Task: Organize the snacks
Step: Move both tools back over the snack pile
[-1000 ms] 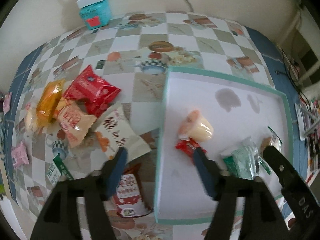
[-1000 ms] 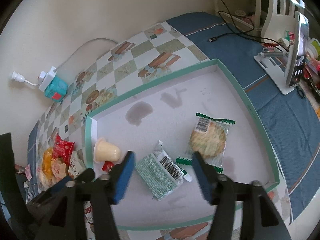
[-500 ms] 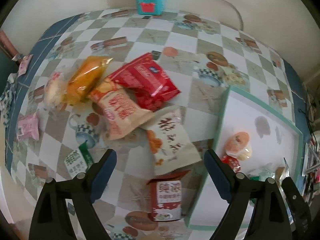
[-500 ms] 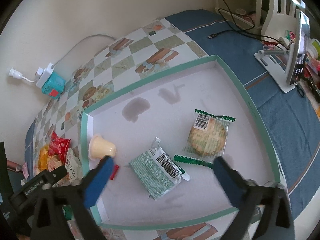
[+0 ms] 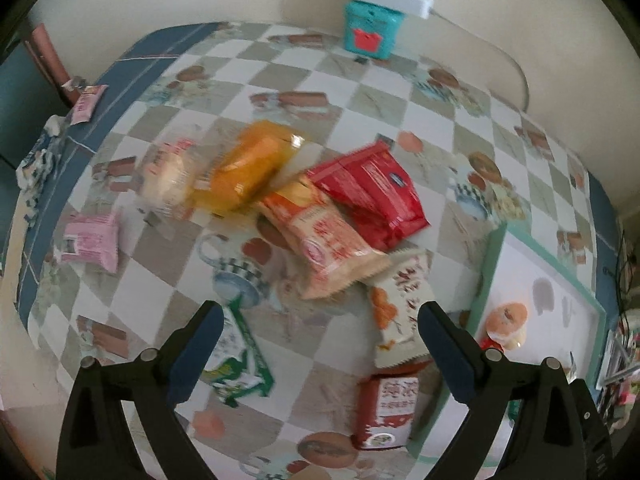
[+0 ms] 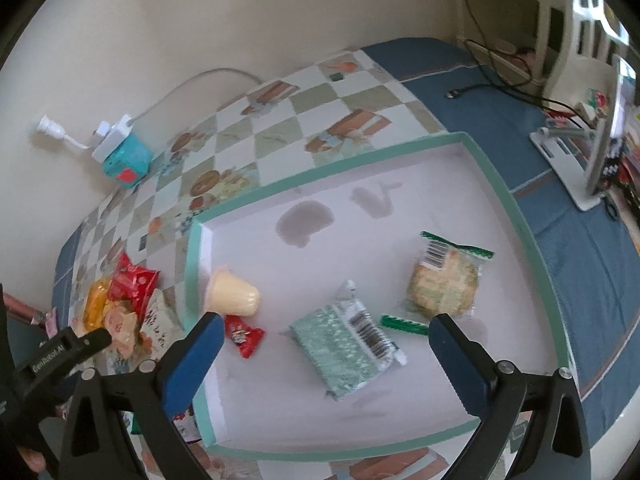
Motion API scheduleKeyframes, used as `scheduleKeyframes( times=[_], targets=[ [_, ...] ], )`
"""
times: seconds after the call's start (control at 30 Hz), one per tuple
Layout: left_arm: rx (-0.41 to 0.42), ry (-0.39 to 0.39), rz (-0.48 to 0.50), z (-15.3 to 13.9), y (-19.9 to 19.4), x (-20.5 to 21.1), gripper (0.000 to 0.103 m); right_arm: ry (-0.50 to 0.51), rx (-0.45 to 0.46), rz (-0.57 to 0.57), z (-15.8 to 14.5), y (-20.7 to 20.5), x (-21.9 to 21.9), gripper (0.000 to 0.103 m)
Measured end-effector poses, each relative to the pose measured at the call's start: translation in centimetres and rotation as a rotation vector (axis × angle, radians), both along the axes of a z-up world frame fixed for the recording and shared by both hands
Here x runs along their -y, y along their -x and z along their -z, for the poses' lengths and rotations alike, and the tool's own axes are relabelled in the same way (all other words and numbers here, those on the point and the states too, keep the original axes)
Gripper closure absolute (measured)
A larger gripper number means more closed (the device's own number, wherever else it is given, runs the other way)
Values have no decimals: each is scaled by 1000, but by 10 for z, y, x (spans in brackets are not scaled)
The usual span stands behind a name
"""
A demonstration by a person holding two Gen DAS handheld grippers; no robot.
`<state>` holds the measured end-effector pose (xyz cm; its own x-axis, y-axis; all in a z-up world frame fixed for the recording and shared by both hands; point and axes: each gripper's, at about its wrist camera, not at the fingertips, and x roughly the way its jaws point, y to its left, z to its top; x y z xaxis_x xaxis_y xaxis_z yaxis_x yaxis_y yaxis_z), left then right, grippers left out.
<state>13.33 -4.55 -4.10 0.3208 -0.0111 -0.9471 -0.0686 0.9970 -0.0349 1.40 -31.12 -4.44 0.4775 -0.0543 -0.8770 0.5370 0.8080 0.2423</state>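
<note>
The left gripper hangs over the checkered tablecloth, its jaws opening on nothing — loose foil snack packets heaped beyond. The right gripper gapes empty above the white green-rimmed tray, where a green-patterned wrapped biscuit pack lies mid-tray.

Barcodes mark the green packet and cracker packet; other print is illegible.

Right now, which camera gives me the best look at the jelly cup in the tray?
The right wrist view: the jelly cup lies on its side in the tray, whole and sharp, beside a small red wrapper. The left wrist view catches it only at the frame's right edge, small and blurred.
</note>
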Motion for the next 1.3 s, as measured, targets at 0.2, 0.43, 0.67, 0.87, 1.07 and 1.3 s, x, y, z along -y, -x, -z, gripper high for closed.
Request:
scheduleKeyframes(
  times=[0.2, 0.43, 0.67, 0.87, 1.07, 1.3],
  targets=[
    [36, -23, -30, -11, -2, -26, 5, 31, -13, -31, -2, -5, -15, 0],
    [50, -24, -48, -19, -5, -55, 5, 81, 5, -21, -11, -8, -29, 0],
    [75, -51, -24, -29, -8, -81, 5, 127, -4, -71, -13, -18, -56, 0],
    [75, -29, -59, -29, -7, -110, 5, 145, 3, -155, -18, -26, -94, 0],
    [41, 10, -145, -19, -4, -137, 5, 137, -11, -257, -12, -36, -134, 0],
    [-14, 62, -162, -1, 7, -140, 5, 116, -32, -365, -1, -36, -171, 0]
  ],
)
